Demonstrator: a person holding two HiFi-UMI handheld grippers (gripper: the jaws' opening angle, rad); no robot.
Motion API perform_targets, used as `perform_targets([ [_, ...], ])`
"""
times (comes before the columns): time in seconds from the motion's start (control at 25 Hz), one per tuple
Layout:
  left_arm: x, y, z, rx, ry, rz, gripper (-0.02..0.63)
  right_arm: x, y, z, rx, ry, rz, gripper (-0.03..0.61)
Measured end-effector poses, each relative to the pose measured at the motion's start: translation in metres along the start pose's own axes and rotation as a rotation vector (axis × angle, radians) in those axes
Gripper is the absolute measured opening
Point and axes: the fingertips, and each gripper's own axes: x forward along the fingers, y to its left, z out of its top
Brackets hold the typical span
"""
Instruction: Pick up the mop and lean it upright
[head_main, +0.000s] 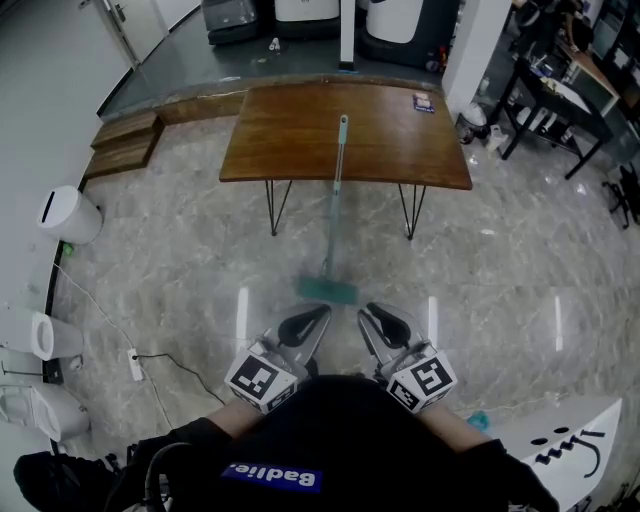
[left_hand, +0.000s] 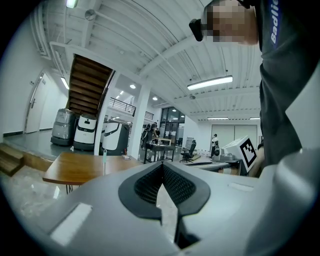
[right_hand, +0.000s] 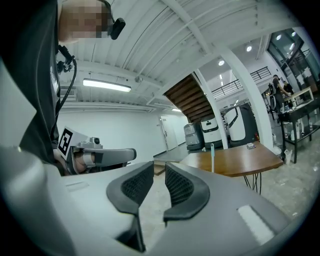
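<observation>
Mop (head_main: 335, 200) propped against the near edge of the wooden table (head_main: 290, 135). Its green head (head_main: 326, 290) rests on the marble floor and the handle top lies on the tabletop, so the table edge carries the lean; by this arrangement the task appears complete. The left gripper (head_main: 318, 315) and right gripper (head_main: 372, 315) sit side by side just short of the mop head, pointing level toward it and touching nothing. In the left gripper view the pads meet at their tips with nothing between them. In the right gripper view the pads stand a narrow gap apart, also empty, which fits a release rather than a grip. The handle rises between the two pairs of hairpin legs (head_main: 280, 205), so neither pair obstructs it. Open floor lies to either side of the mop head. White bins (head_main: 68, 215) and a power strip with its cable (head_main: 135, 365) occupy the left margin, and a white board (head_main: 560, 440) the lower right.
</observation>
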Motion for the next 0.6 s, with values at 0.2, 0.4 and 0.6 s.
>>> perform_targets([
  [0.2, 0.007, 0.049, 0.011, 0.001, -0.011, -0.033, 0.020, 0.049, -0.012, 0.005, -0.001, 0.016, -0.030, 0.084],
  [0.4, 0.007, 0.111, 0.026, 0.003, -0.020, -0.045, 0.020, 0.108, -0.023, 0.015, -0.009, 0.024, -0.073, 0.087],
  [0.6, 0.001, 0.164, 0.037, 0.006, -0.040, -0.061, 0.020, 0.157, -0.030, 0.020, -0.010, 0.047, -0.116, 0.092],
])
